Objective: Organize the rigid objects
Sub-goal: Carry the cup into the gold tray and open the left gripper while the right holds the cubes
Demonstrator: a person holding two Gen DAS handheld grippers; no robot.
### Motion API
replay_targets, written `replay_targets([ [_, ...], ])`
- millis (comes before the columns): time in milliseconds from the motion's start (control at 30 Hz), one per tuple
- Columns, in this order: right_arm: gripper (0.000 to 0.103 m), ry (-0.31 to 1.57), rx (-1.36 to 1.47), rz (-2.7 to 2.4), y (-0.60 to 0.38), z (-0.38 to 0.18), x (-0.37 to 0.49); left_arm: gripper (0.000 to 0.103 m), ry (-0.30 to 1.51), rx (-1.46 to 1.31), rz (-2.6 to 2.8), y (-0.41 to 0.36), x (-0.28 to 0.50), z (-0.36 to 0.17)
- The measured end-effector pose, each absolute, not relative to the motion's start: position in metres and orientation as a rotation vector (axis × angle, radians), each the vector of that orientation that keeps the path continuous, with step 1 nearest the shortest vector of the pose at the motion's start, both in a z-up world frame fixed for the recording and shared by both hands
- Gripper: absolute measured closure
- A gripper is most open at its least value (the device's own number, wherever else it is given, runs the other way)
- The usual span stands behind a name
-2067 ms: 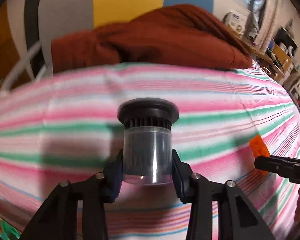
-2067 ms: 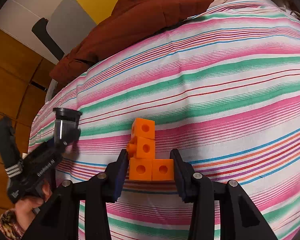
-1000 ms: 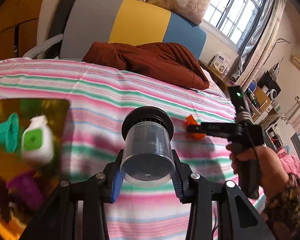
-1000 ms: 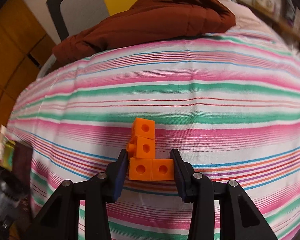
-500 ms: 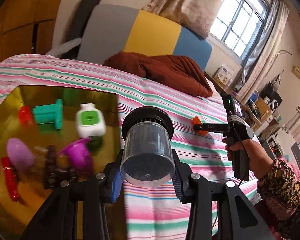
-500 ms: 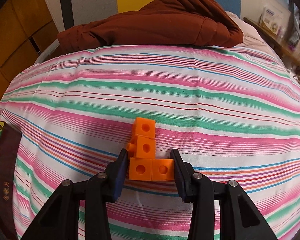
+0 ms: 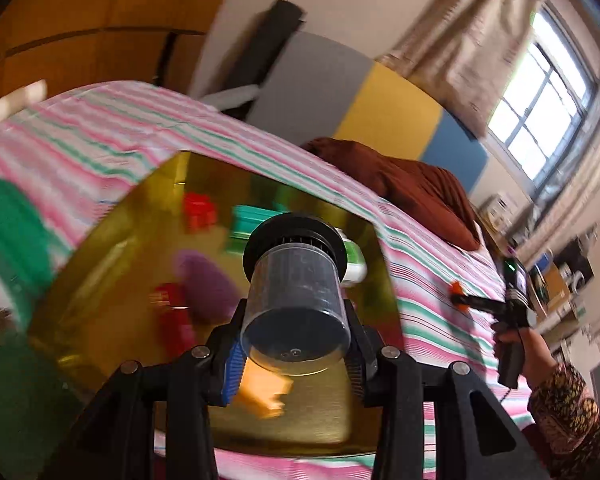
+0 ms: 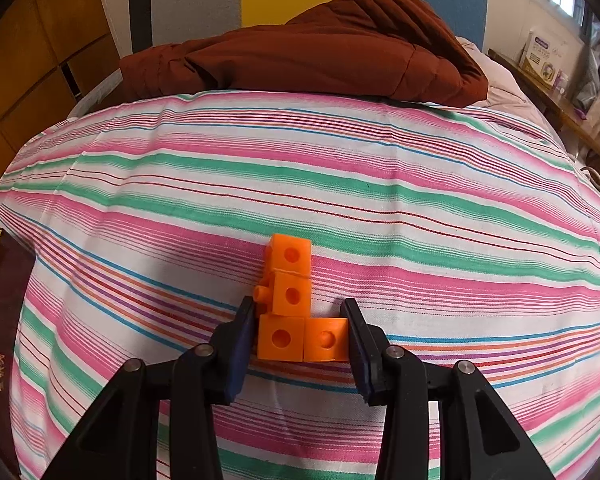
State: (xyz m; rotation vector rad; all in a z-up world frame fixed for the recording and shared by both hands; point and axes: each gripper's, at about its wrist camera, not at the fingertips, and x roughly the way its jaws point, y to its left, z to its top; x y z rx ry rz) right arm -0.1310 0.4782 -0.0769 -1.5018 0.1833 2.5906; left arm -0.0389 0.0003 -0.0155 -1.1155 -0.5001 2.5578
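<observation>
Striped bed [image 8: 300, 168] carries gold tray [image 7: 340, 424] at frame centre; left gripper [image 7: 296, 356] fingers clamp capped jar [image 7: 296, 300] over it (lower gently, release clear of toys); right gripper [image 8: 300, 340] pinches orange blocks [image 8: 296, 316]

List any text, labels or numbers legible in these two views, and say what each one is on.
Gold characters on the dark red strip at the left edge of the right wrist view: too small and distorted to read.
Printing on the white box on the shelf: too small to read.
Nothing readable in the blurred left wrist view.
</observation>
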Motion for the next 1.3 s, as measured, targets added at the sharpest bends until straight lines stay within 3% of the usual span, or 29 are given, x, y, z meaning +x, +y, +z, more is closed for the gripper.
replay_targets([
  [367,0.061,0.26,-1.556,2.505,0.478,-0.073,-0.13,0.061,-0.595,-1.299,2.62,-0.064,-0.057,-0.047],
  [700,0.061,0.368,-1.57,2.561,0.44,-0.048,-0.09,0.061,-0.606,-1.395,2.589,-0.062,-0.093,-0.056],
  [1000,0.061,0.352,-1.476,2.711,0.387,-0.012,-0.057,0.061,-0.587,-1.49,2.602,-0.061,-0.129,-0.062],
  [1133,0.061,0.357,-1.458,2.778,0.36,-0.001,-0.046,0.052,-0.569,-1.521,2.619,-0.056,-0.127,-0.063],
  [1300,0.061,0.358,-1.477,2.841,0.329,0.004,-0.039,0.051,-0.535,-1.476,2.663,-0.055,-0.105,-0.058],
])
